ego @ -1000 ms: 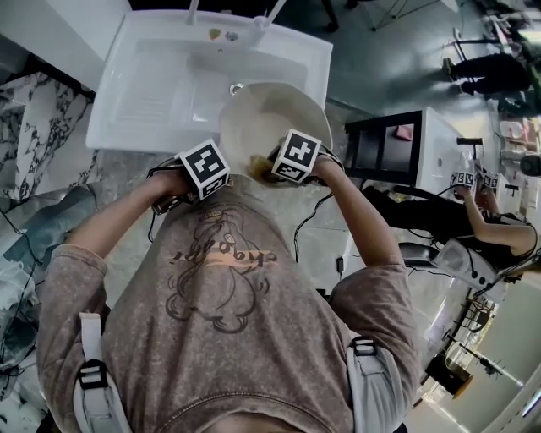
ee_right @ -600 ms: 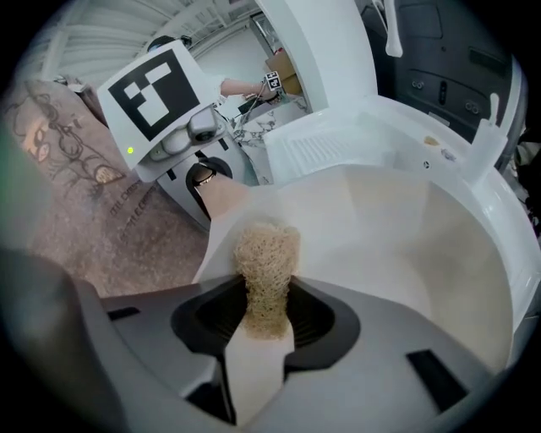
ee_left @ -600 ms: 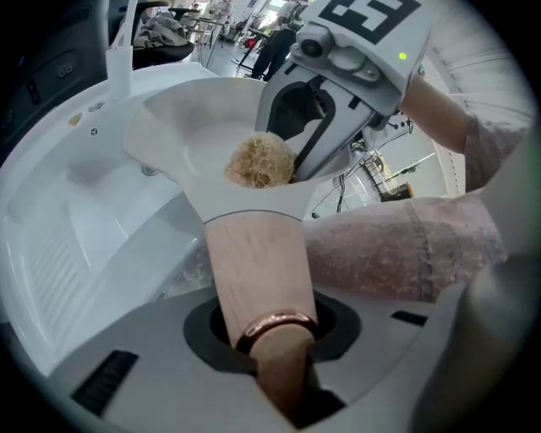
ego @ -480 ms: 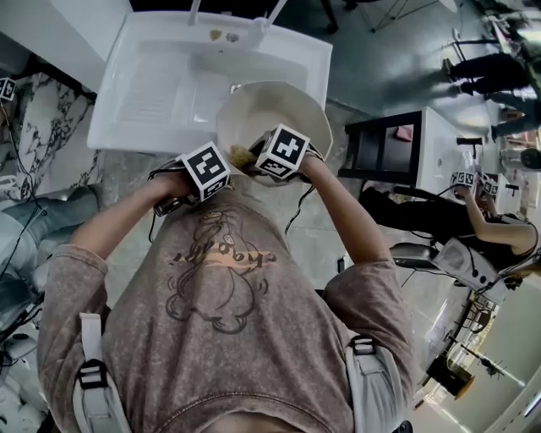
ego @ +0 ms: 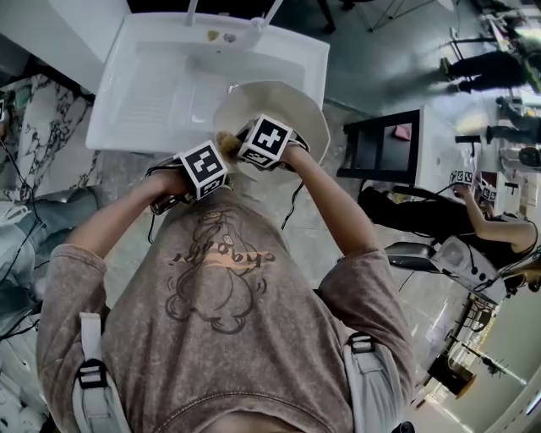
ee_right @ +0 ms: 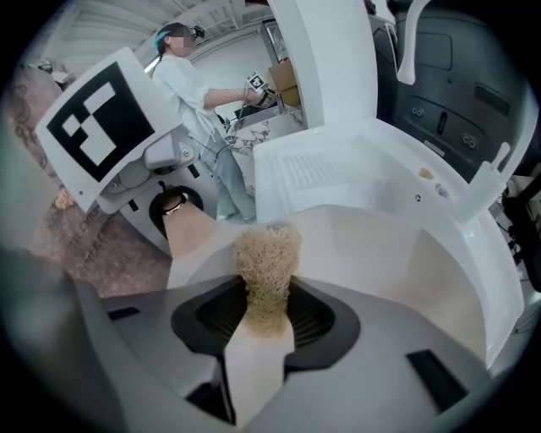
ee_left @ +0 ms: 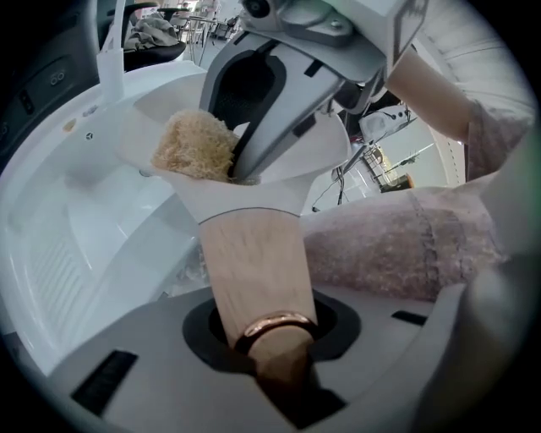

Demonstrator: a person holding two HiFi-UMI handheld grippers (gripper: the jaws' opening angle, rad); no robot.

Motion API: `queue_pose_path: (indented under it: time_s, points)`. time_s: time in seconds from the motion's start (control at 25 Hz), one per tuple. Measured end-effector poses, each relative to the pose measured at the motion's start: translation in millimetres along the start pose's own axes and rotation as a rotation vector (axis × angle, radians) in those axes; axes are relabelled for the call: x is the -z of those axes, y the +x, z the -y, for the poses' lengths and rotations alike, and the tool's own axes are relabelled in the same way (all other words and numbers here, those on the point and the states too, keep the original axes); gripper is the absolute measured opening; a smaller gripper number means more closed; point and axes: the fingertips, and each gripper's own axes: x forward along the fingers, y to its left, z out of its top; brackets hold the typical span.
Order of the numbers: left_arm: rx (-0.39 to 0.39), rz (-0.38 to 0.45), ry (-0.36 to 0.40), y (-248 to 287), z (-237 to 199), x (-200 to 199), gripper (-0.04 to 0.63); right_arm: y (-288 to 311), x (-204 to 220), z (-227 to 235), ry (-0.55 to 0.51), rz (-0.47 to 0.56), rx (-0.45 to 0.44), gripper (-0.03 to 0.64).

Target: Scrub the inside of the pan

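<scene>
Seems mid-scrub: grips the pan, over the sink at upper centre, by its wooden handle in the clamped left gripper, presses a scrubber pinched in the right gripper against the near inner wall, with the far side probably left to do.

a white sink unit with a ribbed draining part stands at the top, with its tap at the far edge. the floor is grey and smooth and it reflects the light. left of the sink there is a surface with a marble pattern. on the right stands a black open cabinet, just beside a white table, and a person is near it
</scene>
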Motion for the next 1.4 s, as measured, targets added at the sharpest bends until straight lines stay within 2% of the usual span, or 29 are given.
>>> queue_pose_path:
  time_s: [0.36, 0.56, 1.12, 1.24, 1.4]
  points:
    - [0.004, 0.001, 0.000, 0.6, 8.5, -2.3, 0.107, -2.3, -23.1, 49.3, 0.051, 0.096, 0.202, 0.155]
    - [0.002, -0.003, -0.003, 1.4, 9.1, -0.3, 0.110, 3.6, -24.3, 67.3, 0.067, 0.093, 0.262, 0.156]
    - [0.027, 0.019, -0.015, -1.9, 13.7, -5.5, 0.115, 6.8, 14.7, 134.6, 0.161, -0.016, 0.438, 0.156]
    - [0.035, 0.031, -0.027, -4.3, 14.1, -7.3, 0.115, 4.6, 21.5, 144.7, 0.178, -0.025, 0.447, 0.156]
    - [0.040, 0.041, -0.036, -5.3, 14.6, -8.8, 0.115, -4.6, 42.3, 151.8, 0.173, -0.112, 0.496, 0.156]
